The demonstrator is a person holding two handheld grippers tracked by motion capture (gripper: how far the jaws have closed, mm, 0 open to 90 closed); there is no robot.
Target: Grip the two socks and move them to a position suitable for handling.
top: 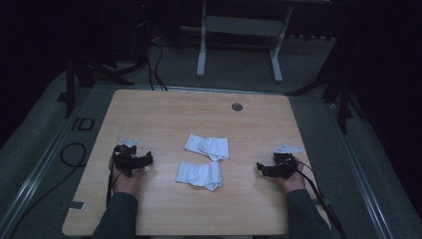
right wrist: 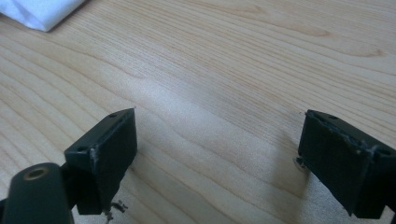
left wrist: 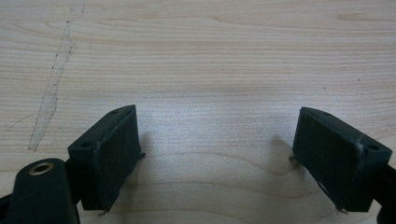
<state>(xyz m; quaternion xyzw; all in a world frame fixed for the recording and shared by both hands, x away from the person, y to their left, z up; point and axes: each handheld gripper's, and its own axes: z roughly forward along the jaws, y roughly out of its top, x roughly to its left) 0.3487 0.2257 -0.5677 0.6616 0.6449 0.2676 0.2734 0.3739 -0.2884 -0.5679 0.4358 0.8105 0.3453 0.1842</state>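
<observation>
Left gripper [top: 149, 159] held low at table's left side, jaws spread wide, bare wood between them. Right gripper [top: 260, 167] likewise at right side, jaws wide apart, gripping nothing. Two folded white socks between both grippers at table centre: far sock [top: 207, 147] and near sock [top: 199, 175] just beside each other, well apart from either gripper. Light wooden table [top: 164, 107] underneath.

Tongs [right wrist: 217, 154] spread wide over bare table [right wrist: 224, 70]; white cloth [right wrist: 39, 11] top-left.
</observation>
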